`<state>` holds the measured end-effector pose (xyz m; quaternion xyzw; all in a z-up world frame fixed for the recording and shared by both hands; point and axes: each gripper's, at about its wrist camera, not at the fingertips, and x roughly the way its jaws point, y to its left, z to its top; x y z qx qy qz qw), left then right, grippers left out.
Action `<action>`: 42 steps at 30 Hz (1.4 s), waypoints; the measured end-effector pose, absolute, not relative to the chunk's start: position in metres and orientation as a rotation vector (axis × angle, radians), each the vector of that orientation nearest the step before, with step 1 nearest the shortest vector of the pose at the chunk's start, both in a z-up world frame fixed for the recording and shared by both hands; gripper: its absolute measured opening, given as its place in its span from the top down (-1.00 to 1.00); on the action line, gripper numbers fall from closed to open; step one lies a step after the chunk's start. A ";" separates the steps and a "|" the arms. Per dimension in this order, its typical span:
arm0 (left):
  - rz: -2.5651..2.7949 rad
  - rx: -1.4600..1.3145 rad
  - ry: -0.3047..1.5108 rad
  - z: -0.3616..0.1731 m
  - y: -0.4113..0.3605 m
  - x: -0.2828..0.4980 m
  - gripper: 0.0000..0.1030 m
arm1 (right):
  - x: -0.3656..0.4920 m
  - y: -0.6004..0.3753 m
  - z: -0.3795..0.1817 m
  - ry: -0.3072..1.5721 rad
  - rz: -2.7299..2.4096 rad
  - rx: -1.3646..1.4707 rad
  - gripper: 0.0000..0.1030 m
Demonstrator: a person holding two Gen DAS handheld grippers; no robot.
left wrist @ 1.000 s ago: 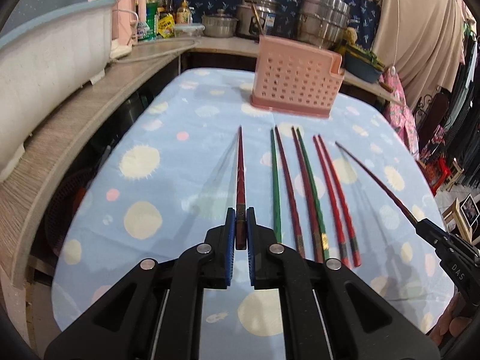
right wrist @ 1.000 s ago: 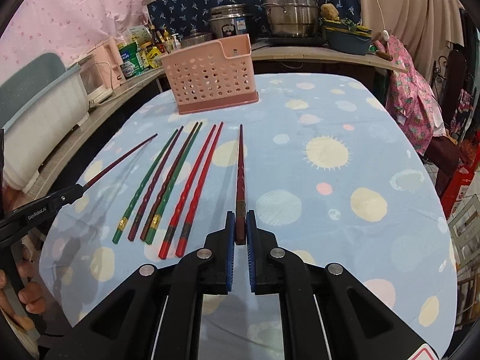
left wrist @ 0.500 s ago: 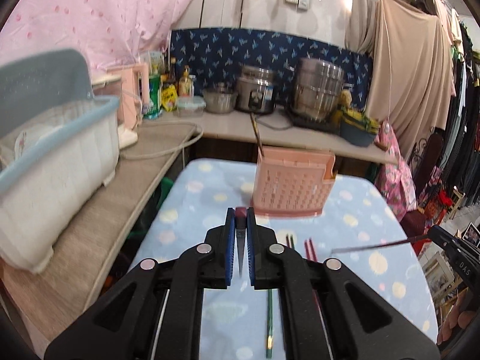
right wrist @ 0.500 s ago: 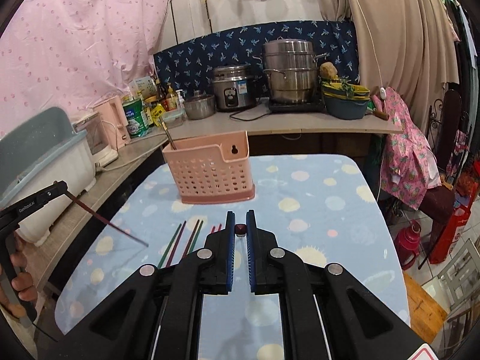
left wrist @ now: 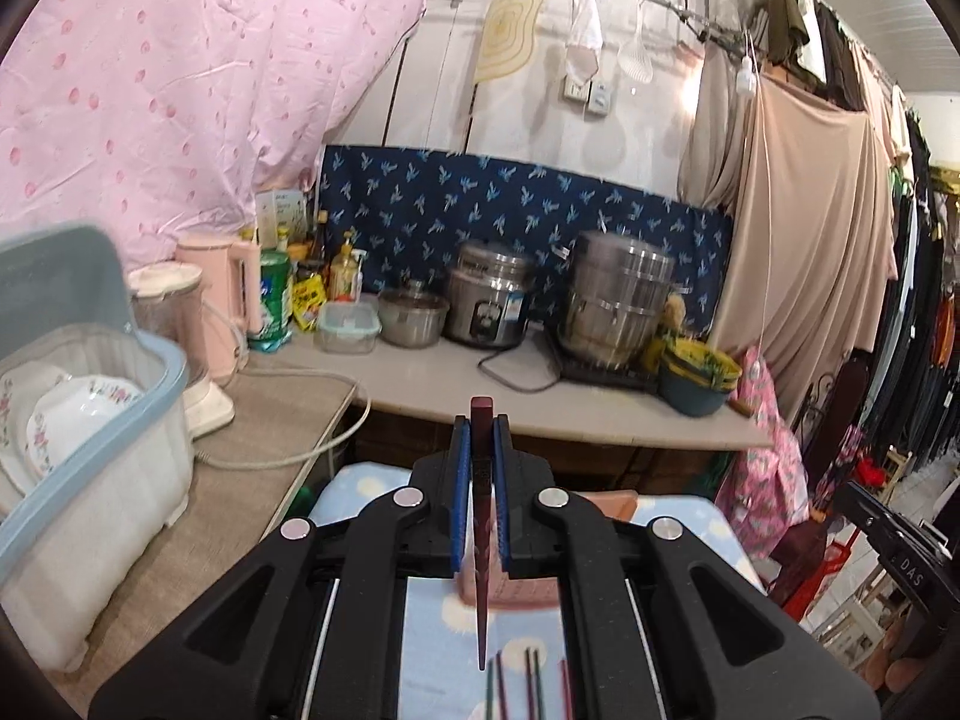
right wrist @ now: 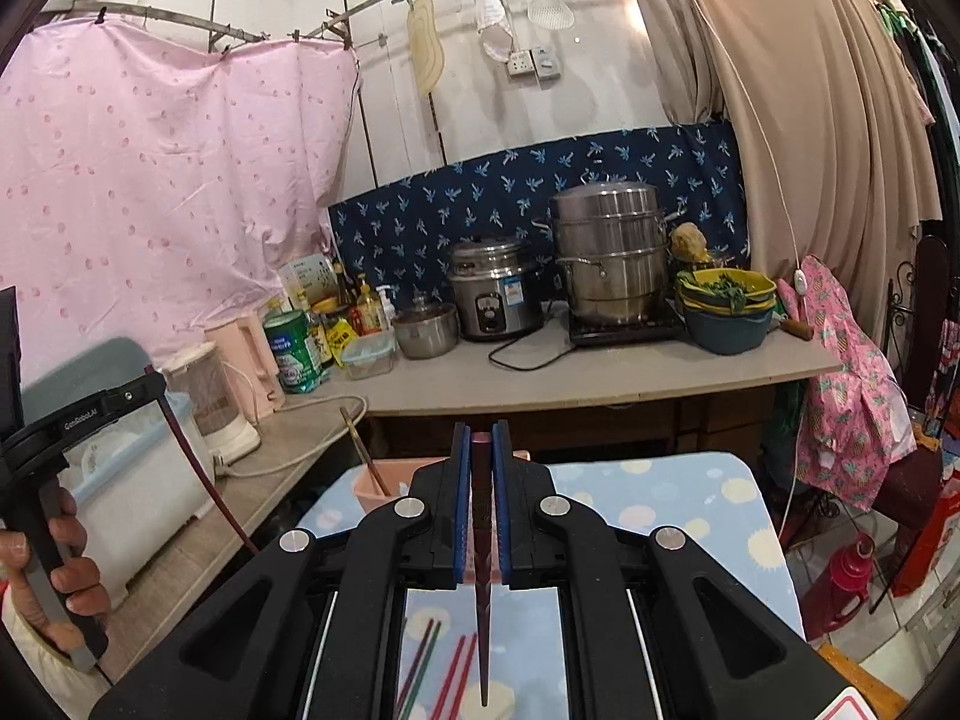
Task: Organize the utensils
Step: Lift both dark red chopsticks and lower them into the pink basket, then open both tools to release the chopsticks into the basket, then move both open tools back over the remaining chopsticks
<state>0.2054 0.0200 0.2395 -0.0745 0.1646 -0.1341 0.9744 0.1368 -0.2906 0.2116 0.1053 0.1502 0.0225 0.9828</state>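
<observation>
Chopstick (right wrist: 367,461) upright in pink basket (right wrist: 375,489), table's far end

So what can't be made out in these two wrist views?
- Pink utensil basket: mostly hidden behind the left gripper in the left view, and behind the right gripper in the right view.
- Chopsticks on the table: only short ends show between the gripper arms; their count cannot be told.
- Right gripper's chopstick: out of frame in the left view.
- Label text on the green can: too small.

Pink basket (right wrist: 372,483) (chopstick inside) stands ahead.
</observation>
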 end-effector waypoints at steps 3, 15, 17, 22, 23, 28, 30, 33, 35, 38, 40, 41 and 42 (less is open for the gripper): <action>-0.282 -0.164 0.283 0.258 0.011 0.222 0.87 | 0.158 -0.290 0.234 0.247 0.052 0.217 0.87; -0.306 -0.133 0.209 0.274 -0.032 0.297 0.87 | 0.266 -0.280 0.260 0.160 0.112 0.247 0.86; -0.311 -0.126 0.225 0.263 -0.037 0.307 0.87 | 0.282 -0.276 0.249 0.185 0.112 0.249 0.86; -0.314 -0.107 0.290 0.224 -0.043 0.326 0.86 | 0.301 -0.265 0.206 0.273 0.111 0.220 0.86; -0.310 -0.106 0.304 0.217 -0.042 0.328 0.86 | 0.303 -0.264 0.198 0.290 0.112 0.221 0.86; -0.303 -0.128 0.382 0.185 -0.034 0.336 0.80 | 0.298 -0.264 0.173 0.341 0.096 0.205 0.80; -0.293 -0.128 0.394 0.179 -0.030 0.331 0.48 | 0.289 -0.265 0.170 0.338 0.092 0.200 0.58; -0.259 -0.111 0.398 0.174 -0.025 0.314 0.03 | 0.266 -0.268 0.171 0.331 0.082 0.196 0.34; -0.239 -0.083 0.395 0.171 -0.022 0.299 0.02 | 0.249 -0.271 0.170 0.333 0.082 0.202 0.26; -0.224 -0.051 0.428 0.158 -0.014 0.270 0.02 | 0.218 -0.271 0.159 0.368 0.089 0.202 0.24; -0.213 -0.046 0.451 0.147 -0.007 0.252 0.02 | 0.196 -0.268 0.146 0.402 0.088 0.194 0.24; -0.219 -0.046 0.469 0.139 -0.003 0.241 0.02 | 0.185 -0.267 0.137 0.422 0.089 0.196 0.24; -0.211 -0.042 0.487 0.131 0.000 0.232 0.02 | 0.175 -0.266 0.129 0.440 0.090 0.199 0.24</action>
